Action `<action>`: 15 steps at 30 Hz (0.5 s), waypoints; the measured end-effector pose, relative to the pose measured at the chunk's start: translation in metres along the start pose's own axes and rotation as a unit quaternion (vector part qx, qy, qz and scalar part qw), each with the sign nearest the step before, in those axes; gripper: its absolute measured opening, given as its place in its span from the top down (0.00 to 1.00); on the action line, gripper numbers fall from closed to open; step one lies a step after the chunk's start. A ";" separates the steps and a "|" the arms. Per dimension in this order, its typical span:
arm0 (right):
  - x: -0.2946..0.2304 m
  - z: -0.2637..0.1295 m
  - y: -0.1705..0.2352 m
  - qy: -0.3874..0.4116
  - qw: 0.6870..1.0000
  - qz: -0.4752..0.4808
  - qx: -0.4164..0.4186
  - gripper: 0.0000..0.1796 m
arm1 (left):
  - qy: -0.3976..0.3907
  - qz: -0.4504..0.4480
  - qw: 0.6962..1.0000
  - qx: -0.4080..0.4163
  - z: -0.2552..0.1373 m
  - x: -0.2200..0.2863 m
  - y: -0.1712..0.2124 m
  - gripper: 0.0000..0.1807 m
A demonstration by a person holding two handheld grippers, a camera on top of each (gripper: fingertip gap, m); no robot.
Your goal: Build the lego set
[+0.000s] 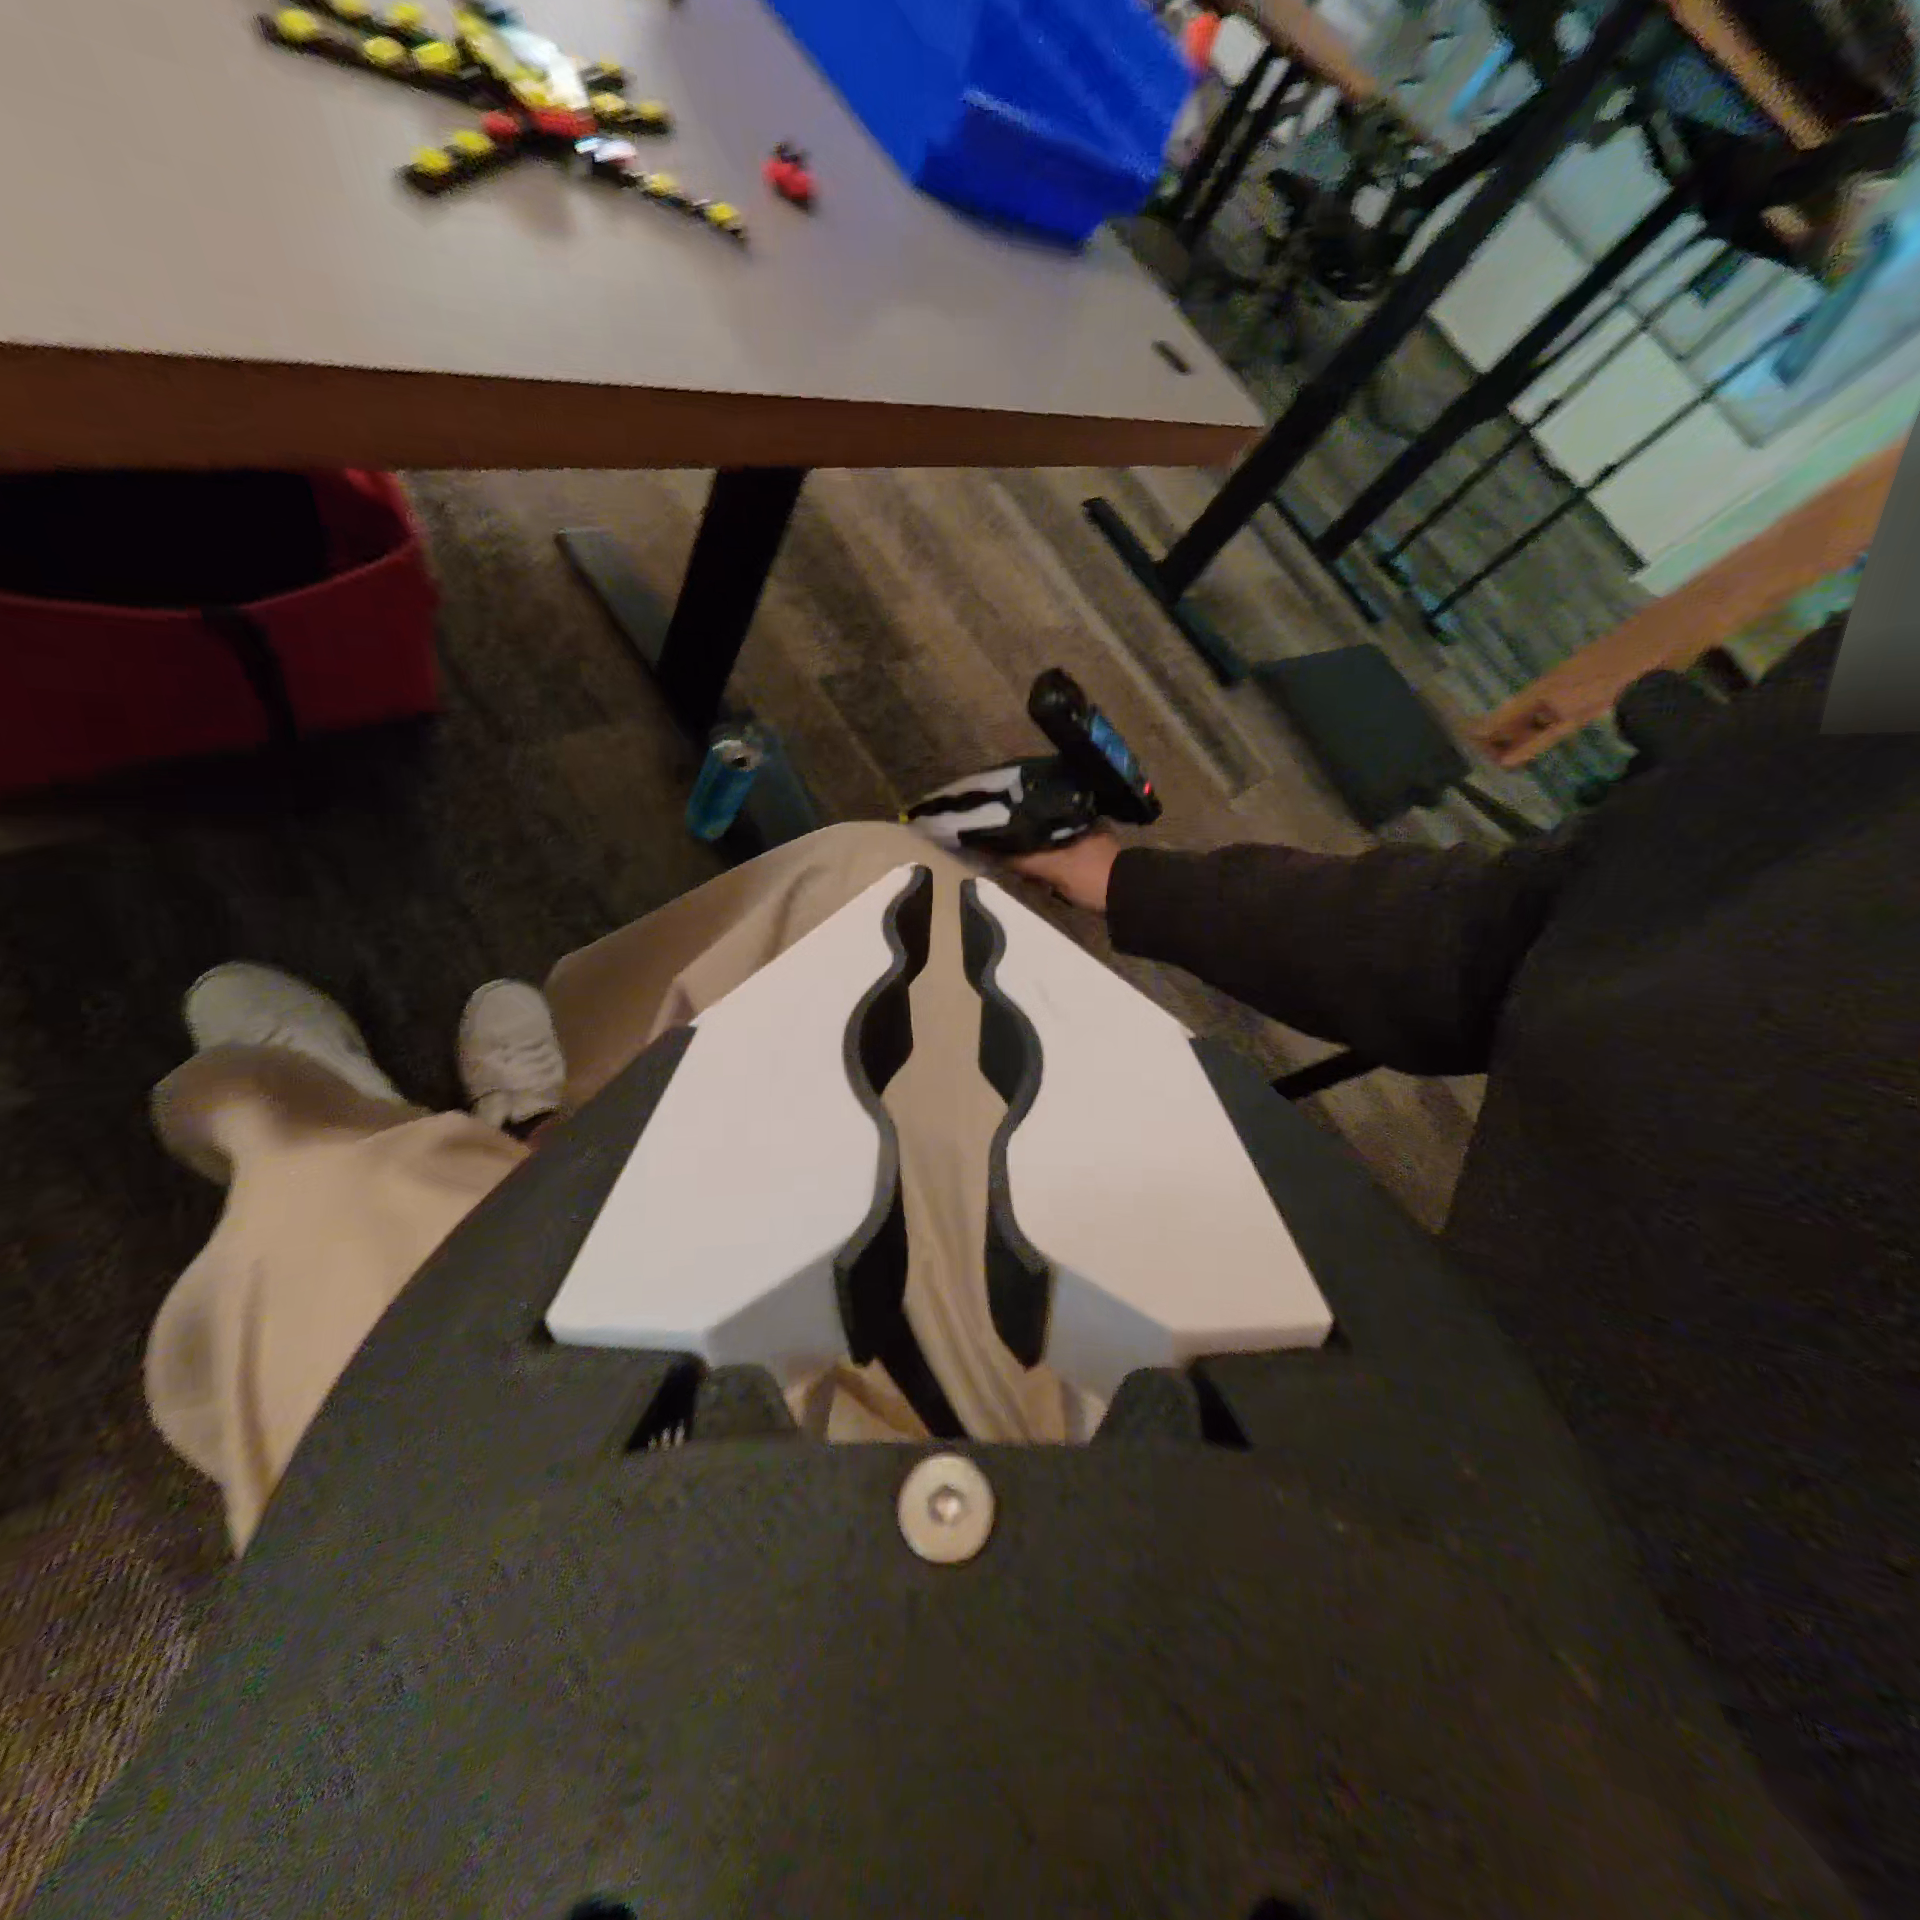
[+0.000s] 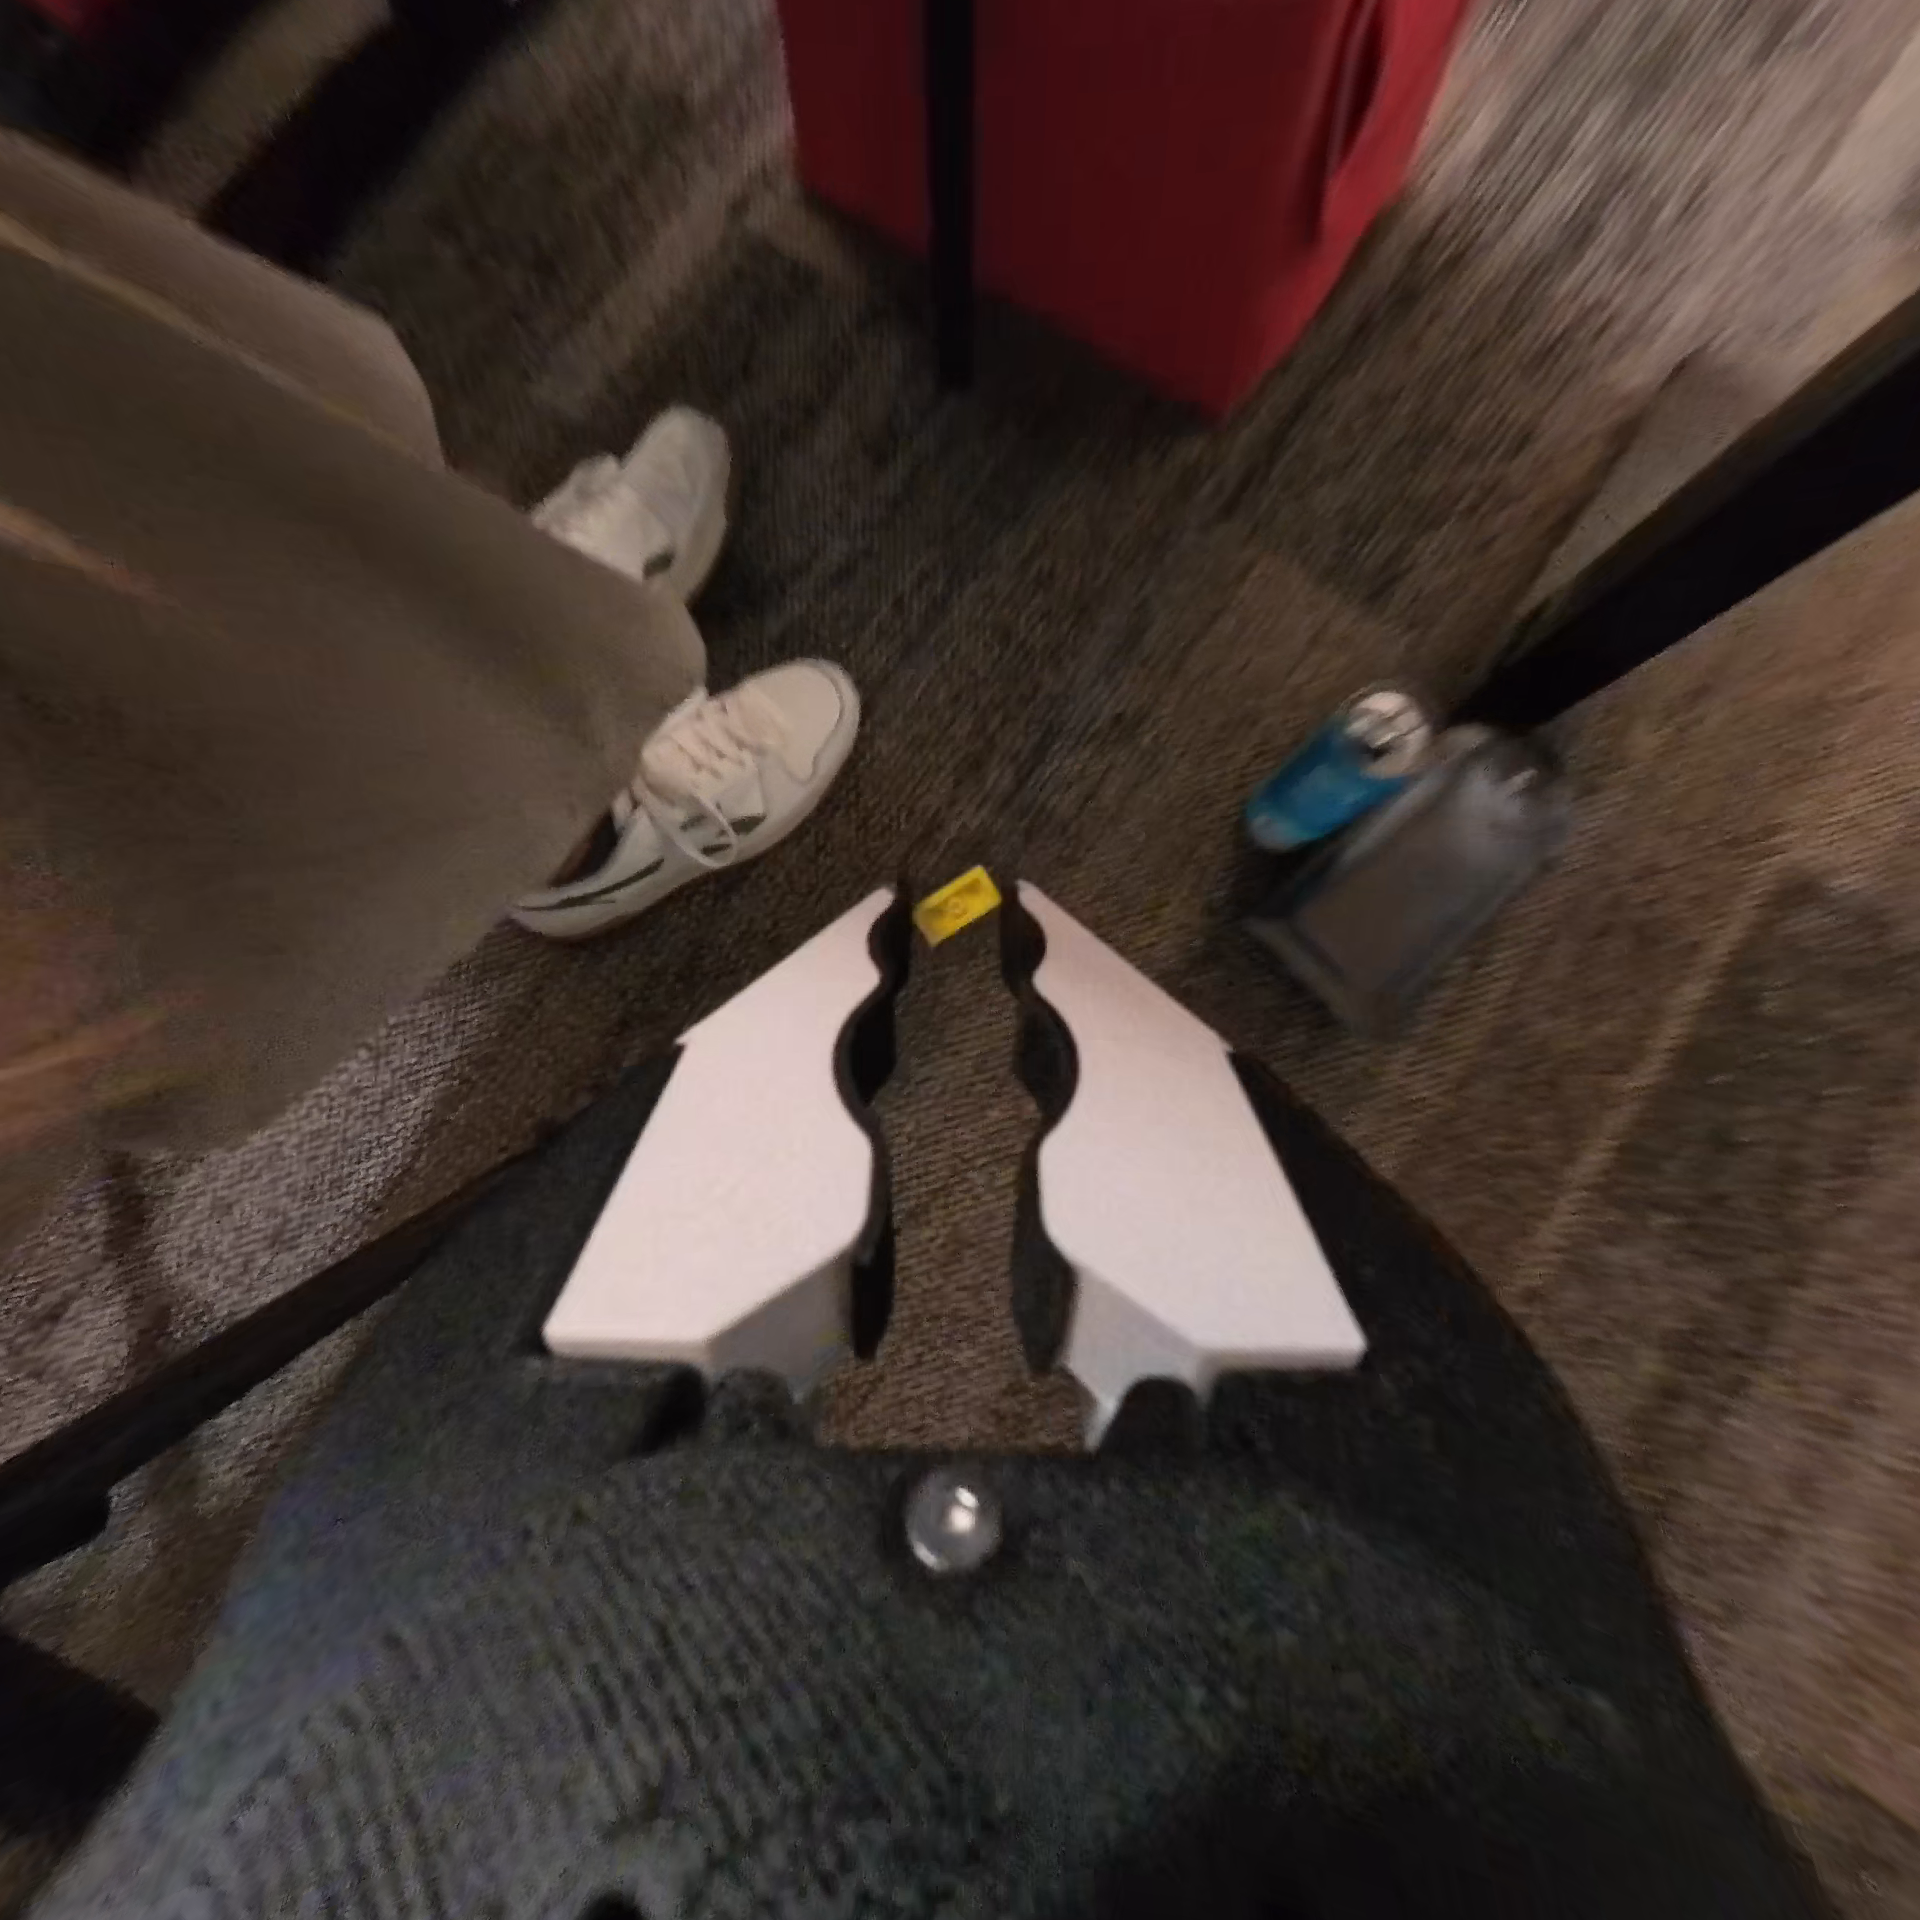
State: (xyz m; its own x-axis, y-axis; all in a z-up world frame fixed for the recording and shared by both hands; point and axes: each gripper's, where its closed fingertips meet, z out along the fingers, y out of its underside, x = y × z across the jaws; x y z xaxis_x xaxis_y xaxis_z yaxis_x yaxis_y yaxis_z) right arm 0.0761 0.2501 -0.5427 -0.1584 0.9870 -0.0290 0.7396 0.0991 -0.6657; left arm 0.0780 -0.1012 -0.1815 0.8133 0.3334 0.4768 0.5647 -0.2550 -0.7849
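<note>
Yellow lego brick [image 2: 957, 905] lies on carpet [image 2: 1143, 623], framed at 12 o'clock between parted tips of right gripper [image 2: 957, 894], nothing clamped. Left gripper [image 1: 943, 883] held nearly closed, empty, over lap. Build [image 1: 499, 104] sits on table [image 1: 623, 343]. Motion blur noted; brick could be nudged deeper into pile or missed if jaws land off-centre.

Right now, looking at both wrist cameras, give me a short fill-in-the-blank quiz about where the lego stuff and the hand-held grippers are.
1. The small yellow brick lies on the ____, not on the table.
2. The right hand-held gripper is ____, its fingertips either side of that brick.
3. The partly built lego model sits on the table beside a ____ bin.
4. The left hand-held gripper holds ____.

Missing words: carpet; open; blue; nothing
</note>
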 end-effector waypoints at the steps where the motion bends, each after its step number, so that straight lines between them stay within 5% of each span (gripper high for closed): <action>1: 0.000 -0.033 -0.020 0.012 1.000 -0.012 0.020 0.91 | 0.019 0.010 1.000 0.003 -0.001 0.012 0.001 0.98; 9: -0.098 -0.251 -0.180 -0.010 0.973 -0.018 0.230 0.91 | 0.142 0.035 0.989 -0.018 0.003 0.084 0.042 0.98; 15: -0.172 -0.282 -0.198 -0.058 0.968 -0.058 0.238 0.91 | 0.142 0.021 0.988 -0.053 0.008 0.071 0.066 0.97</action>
State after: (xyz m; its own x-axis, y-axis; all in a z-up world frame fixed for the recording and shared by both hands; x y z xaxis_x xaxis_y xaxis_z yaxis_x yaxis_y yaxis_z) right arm 0.1408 0.0962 -0.1957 -0.3156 0.9489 0.0018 0.3322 0.1123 -0.9365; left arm 0.1717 -0.0868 -0.2028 0.8342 0.0559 0.5486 0.5291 -0.3611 -0.7679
